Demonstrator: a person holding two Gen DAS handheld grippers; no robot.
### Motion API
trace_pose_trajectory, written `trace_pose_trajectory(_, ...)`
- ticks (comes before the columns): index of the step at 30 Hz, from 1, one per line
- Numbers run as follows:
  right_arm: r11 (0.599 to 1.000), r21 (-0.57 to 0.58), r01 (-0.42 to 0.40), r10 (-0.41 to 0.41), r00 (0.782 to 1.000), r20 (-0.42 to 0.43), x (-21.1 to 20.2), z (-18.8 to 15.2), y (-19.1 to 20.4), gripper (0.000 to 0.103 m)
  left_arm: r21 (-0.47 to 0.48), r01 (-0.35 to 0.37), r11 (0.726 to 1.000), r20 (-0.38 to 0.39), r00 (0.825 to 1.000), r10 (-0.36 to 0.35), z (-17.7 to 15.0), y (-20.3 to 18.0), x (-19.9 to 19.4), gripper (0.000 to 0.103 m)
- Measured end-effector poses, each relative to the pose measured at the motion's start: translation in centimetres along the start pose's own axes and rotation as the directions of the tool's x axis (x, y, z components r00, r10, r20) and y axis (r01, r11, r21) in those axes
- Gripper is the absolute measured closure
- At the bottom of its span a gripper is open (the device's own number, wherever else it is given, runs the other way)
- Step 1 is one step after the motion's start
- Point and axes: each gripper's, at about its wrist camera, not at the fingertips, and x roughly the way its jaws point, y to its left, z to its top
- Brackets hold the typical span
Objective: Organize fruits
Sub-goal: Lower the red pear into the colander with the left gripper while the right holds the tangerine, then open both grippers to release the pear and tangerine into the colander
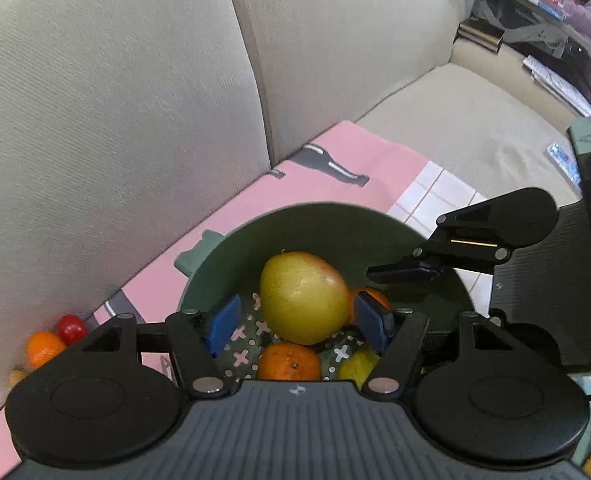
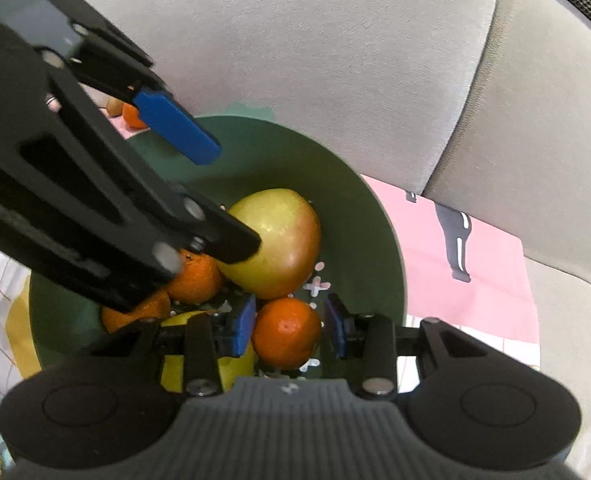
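Observation:
A green bowl [image 1: 319, 228] [image 2: 359, 216] sits on a pink cloth [image 1: 255, 196] on the sofa. In it lie a large yellow-red apple [image 1: 303, 296] [image 2: 279, 240], several oranges [image 1: 289, 362] [image 2: 287, 332] and a yellow fruit [image 1: 355, 366] [image 2: 175, 360]. My left gripper [image 1: 299, 320] is open, its blue pads either side of the apple, not pressing it. My right gripper [image 2: 291, 326] is open, its pads flanking an orange in the bowl. The right gripper also shows in the left wrist view [image 1: 407, 270].
Loose fruit lies on the cloth by the sofa back: an orange [image 1: 43, 348], a red fruit [image 1: 71, 328] and a tan piece [image 1: 17, 376]. The grey sofa backrest [image 1: 115, 120] rises close behind the bowl. A person sits at a desk far right [image 1: 583, 4].

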Motion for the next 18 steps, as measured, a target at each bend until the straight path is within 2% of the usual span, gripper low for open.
trace_pose_trajectory(6, 0.998, 0.065, -0.003, 0.002, 1.0, 0.02, -1.7, 0.5, 0.1, 0.059, -0.03, -0.046, 0.998, 0.046, 0.998, 0.047, -0.8, 0.0, -3.1, 0.027)
trace_pose_trajectory(10, 0.986, 0.167, -0.024, 0.014, 0.998, 0.059, -3.1, 1.0, 0.3, 0.039, -0.069, -0.076, 0.995, 0.07, 0.994, 0.081, -1.6, 0.2, -4.9, 0.027)
trace_pose_trajectory(18, 0.956, 0.265, -0.124, 0.092, 0.987, 0.131, -4.4, 1.0, 3.4, 0.035, -0.116, -0.188, 0.975, 0.101, 0.975, 0.2, -4.4, 0.6, -9.0, 0.027)
